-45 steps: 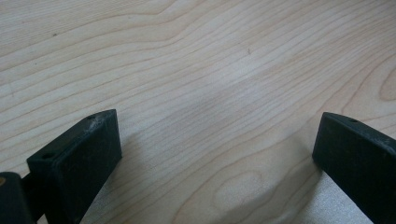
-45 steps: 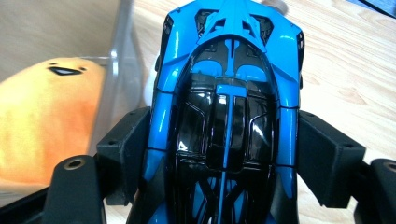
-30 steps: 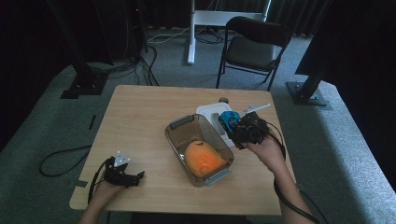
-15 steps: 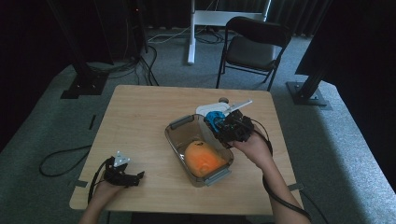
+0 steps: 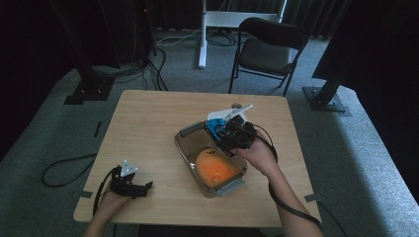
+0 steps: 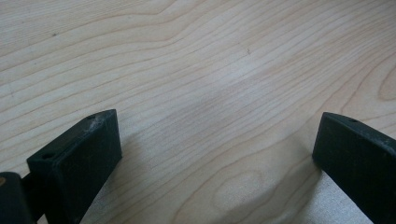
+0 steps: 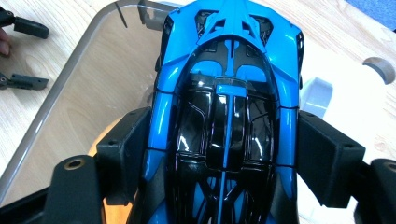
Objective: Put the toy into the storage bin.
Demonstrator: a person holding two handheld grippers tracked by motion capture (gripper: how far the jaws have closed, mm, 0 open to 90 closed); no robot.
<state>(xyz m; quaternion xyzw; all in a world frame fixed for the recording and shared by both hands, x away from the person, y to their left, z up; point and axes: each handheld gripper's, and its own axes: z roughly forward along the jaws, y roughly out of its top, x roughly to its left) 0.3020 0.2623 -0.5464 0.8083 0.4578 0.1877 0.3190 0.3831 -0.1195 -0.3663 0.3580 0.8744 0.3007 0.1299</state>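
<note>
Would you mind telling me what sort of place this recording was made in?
Probably a lab or studio set up for recording, not a home: a lone wooden table stands on grey carpet, ringed by dark curtains and black stand bases, with loose cables on the floor and a folding chair behind.

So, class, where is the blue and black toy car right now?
The blue and black toy car sits clamped in the right gripper, above the far end of the clear plastic container, beside the orange ball.

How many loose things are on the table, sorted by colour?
Blue: 1, toy car, held in the right claw
Orange: 1, soft lump in the clear bin
Clear: 1, the bin
White: 1, lid behind the bin
Total: 4
</note>
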